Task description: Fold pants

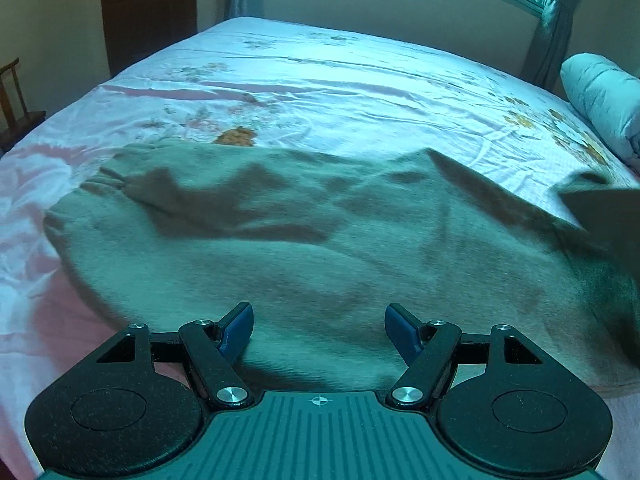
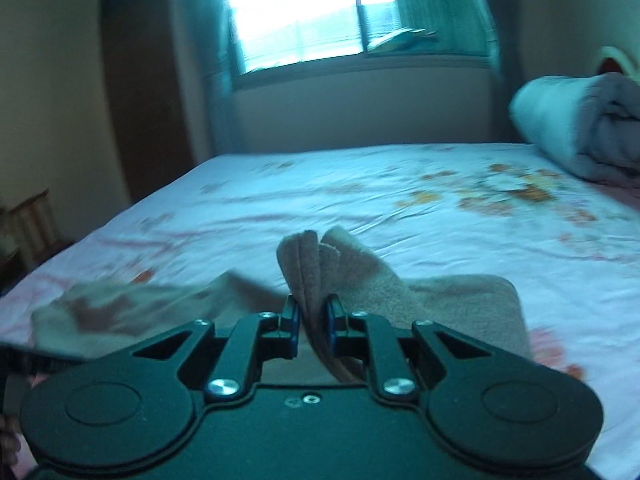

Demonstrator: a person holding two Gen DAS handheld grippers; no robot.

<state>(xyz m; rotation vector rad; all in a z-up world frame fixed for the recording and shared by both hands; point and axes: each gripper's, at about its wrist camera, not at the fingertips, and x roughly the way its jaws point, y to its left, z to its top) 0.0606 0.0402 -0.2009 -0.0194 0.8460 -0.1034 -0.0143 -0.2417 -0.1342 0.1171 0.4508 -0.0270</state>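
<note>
Brownish-grey fleece pants (image 1: 304,240) lie spread across the near part of a bed. My left gripper (image 1: 319,326) is open, its blue pads apart just above the near edge of the cloth, holding nothing. My right gripper (image 2: 313,320) is shut on a bunched fold of the pants (image 2: 320,264), which sticks up between the blue pads and is lifted off the bed. The rest of the pants (image 2: 472,300) trails down to the sheet on both sides. In the left wrist view the lifted part rises at the right edge (image 1: 608,208).
The bed has a white floral sheet (image 1: 320,80). A rolled pale quilt (image 2: 580,128) lies at the far right of the bed. A dark wardrobe (image 2: 148,92) and a window (image 2: 304,12) stand beyond. A wooden chair (image 1: 16,100) is at the left.
</note>
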